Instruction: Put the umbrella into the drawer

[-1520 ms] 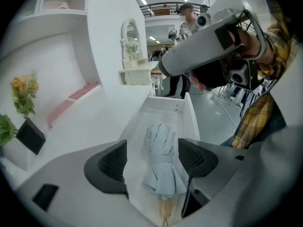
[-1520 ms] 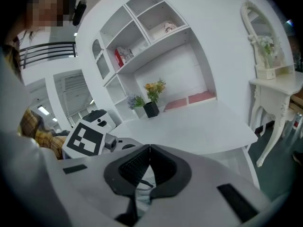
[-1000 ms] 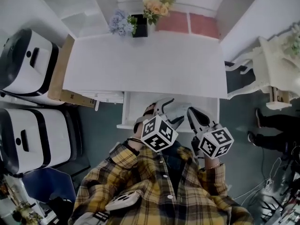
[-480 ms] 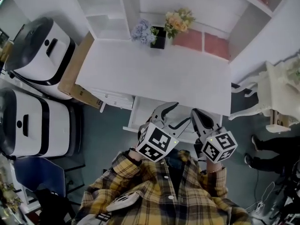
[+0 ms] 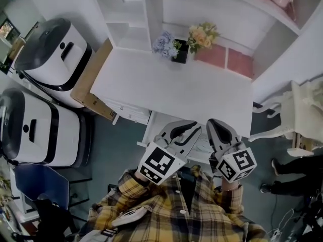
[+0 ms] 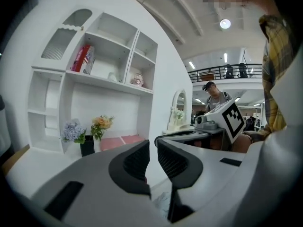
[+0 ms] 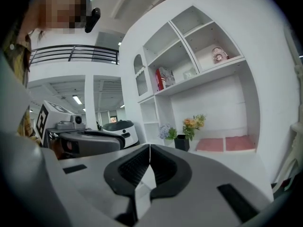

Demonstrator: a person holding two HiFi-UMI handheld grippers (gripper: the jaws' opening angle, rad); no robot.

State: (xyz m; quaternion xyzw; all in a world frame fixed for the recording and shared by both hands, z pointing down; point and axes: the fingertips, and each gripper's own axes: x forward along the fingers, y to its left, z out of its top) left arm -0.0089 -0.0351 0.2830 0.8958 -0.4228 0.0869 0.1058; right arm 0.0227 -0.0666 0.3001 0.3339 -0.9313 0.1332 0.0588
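The white drawer [image 5: 147,134] stands pulled out under the desk's front edge. Both grippers hang above it, side by side. My left gripper [image 5: 193,128] has just been closing; a narrow gap is left between its ribbed pads [image 6: 134,161] and nothing is between them. My right gripper [image 5: 214,123] is shut, its pads meeting at the tips [image 7: 149,151] with nothing held. Below the left jaws a bit of pale patterned cloth [image 6: 161,203] shows in the drawer; whether it is the umbrella I cannot tell. Each gripper view shows the other gripper alongside.
The white desk [image 5: 171,87] bears a dark vase of flowers [image 5: 179,51] at its back, under a white shelf unit [image 5: 126,9]. Two white machines [image 5: 50,54] and a cardboard box [image 5: 90,79] stand left. A white chair [image 5: 303,117] and a person's feet [image 5: 290,173] are right.
Both grippers have risen from the drawer toward desk height. The left jaws went from wide apart to almost together. The head view now takes in more of the shelf unit.
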